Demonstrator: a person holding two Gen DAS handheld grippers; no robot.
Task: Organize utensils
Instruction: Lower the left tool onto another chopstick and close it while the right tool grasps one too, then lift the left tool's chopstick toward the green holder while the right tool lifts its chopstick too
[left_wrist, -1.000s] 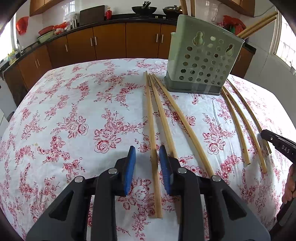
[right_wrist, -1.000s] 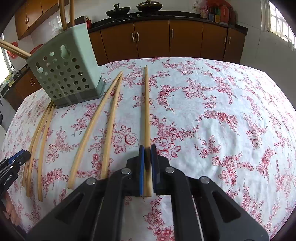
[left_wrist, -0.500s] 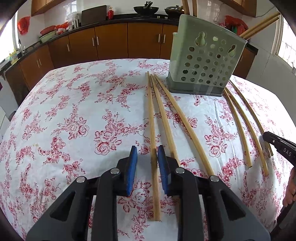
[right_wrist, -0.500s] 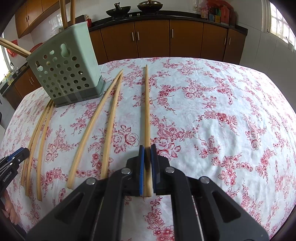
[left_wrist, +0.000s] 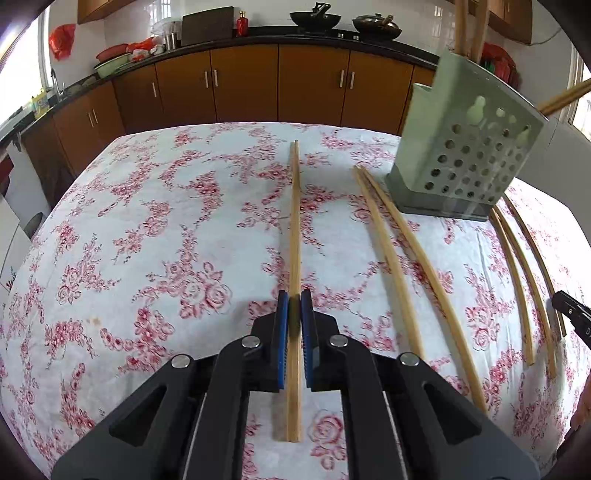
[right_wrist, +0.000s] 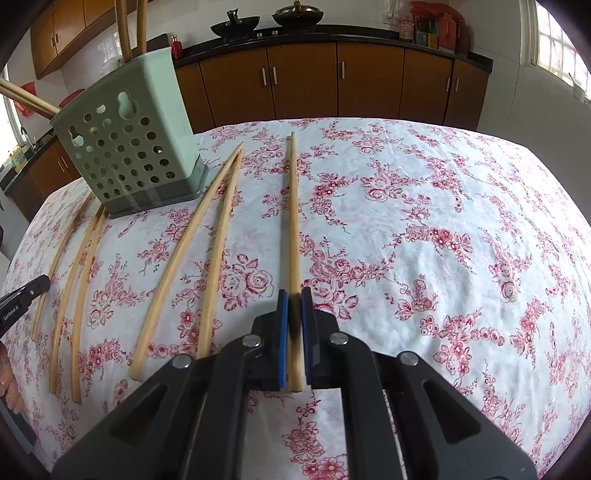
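Several long bamboo chopsticks lie on the floral tablecloth (left_wrist: 147, 240) around a green perforated utensil holder (left_wrist: 469, 162) that has chopsticks standing in it. My left gripper (left_wrist: 294, 310) is closing, and its blue pads press on the leftmost chopstick (left_wrist: 294, 221) near its close end. Two more chopsticks (left_wrist: 391, 251) lie to its right. In the right wrist view my right gripper (right_wrist: 294, 310) is shut on the rightmost chopstick (right_wrist: 292, 206), right of the holder (right_wrist: 129, 155). The tip of each gripper shows at the edge of the other's view: the right gripper (left_wrist: 570, 314) and the left gripper (right_wrist: 27, 295).
Three curved chopsticks (left_wrist: 517, 266) lie right of the holder in the left wrist view. Brown cabinets (left_wrist: 277, 81) and a counter with woks stand beyond the table's far edge. A hand (right_wrist: 9, 384) shows at the lower left of the right wrist view.
My left gripper has shut on the leftmost chopstick and slid it to the left, away from the two beside it. The right gripper and its chopstick have not moved.
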